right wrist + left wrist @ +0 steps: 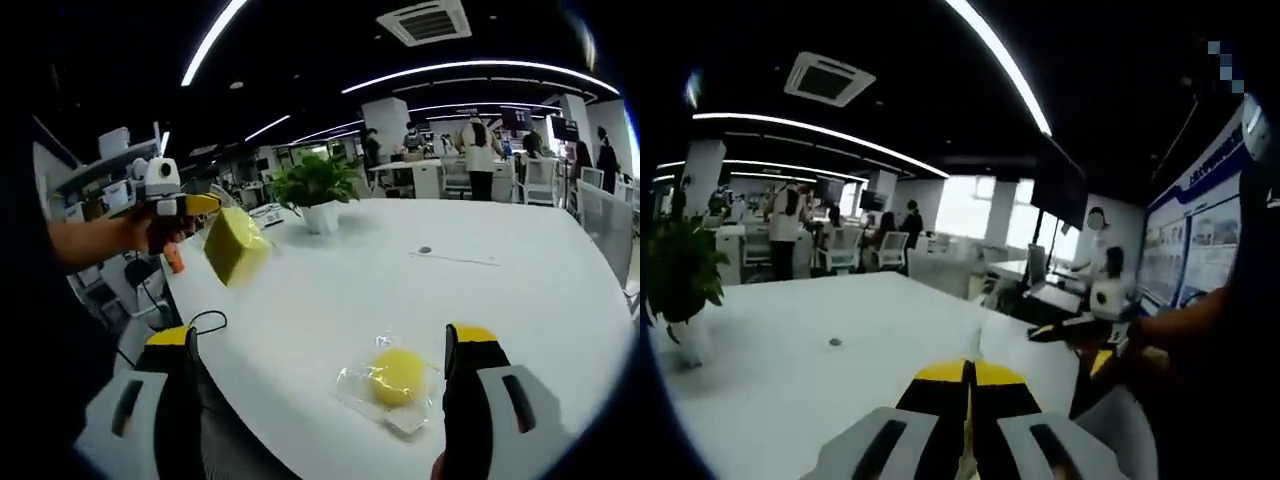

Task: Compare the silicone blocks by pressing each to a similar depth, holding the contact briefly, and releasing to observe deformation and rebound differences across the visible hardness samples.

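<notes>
Left claw (200, 206) holds a yellow block (236, 246) above the white table (520, 290), apparently clamped. Right claw (320, 345) stands wide apart over a bagged yellow ball (397, 376).

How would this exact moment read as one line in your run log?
left tongs: shut, yellow block in air below tip | right tongs: open above table | round yellow sample: in clear wrapper, on table

The left gripper (968, 400) has its yellow-tipped jaws pressed together; in the right gripper view it (190, 205) is held up at the left by a hand (140, 232). The right gripper (325, 345) has its jaws spread wide apart.
</notes>
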`<action>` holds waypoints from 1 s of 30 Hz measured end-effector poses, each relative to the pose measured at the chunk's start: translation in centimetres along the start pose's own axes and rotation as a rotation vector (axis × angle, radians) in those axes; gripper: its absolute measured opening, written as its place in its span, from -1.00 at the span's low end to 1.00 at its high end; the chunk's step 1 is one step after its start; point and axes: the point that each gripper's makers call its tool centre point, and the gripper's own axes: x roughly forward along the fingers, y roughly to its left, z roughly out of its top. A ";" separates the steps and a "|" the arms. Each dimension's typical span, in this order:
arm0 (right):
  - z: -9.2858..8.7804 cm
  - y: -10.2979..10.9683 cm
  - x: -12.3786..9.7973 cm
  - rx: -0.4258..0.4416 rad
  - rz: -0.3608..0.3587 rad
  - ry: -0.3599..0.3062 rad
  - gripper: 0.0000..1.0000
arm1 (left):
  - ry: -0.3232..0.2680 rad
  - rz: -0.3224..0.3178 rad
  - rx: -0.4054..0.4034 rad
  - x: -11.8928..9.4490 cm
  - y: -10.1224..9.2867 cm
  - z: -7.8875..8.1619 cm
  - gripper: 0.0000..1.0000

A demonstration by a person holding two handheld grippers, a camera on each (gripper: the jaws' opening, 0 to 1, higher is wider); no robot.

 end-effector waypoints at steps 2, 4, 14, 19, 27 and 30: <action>0.5 0.5 0.6 -0.017 0.025 0.006 0.93 | -0.006 -0.018 -0.005 -0.1 -0.2 0.3 -1.00; 1.2 0.9 1.1 0.004 0.051 -0.015 0.93 | -0.022 -0.015 -0.013 -0.2 -0.1 0.7 -1.00; 2.6 2.4 4.1 0.023 0.158 -0.037 0.66 | -0.058 -0.074 -0.068 0.3 -0.6 1.4 -1.00; 3.3 4.1 5.4 0.062 0.238 -0.056 0.57 | -0.081 -0.118 -0.073 0.8 -1.5 2.6 -1.00; 5.2 6.4 6.5 0.051 0.317 -0.102 0.40 | -0.089 -0.216 -0.078 1.4 -3.9 3.8 -1.00; 5.2 7.4 6.9 0.059 0.348 -0.102 0.33 | -0.094 -0.242 -0.081 1.6 -4.7 3.8 -1.00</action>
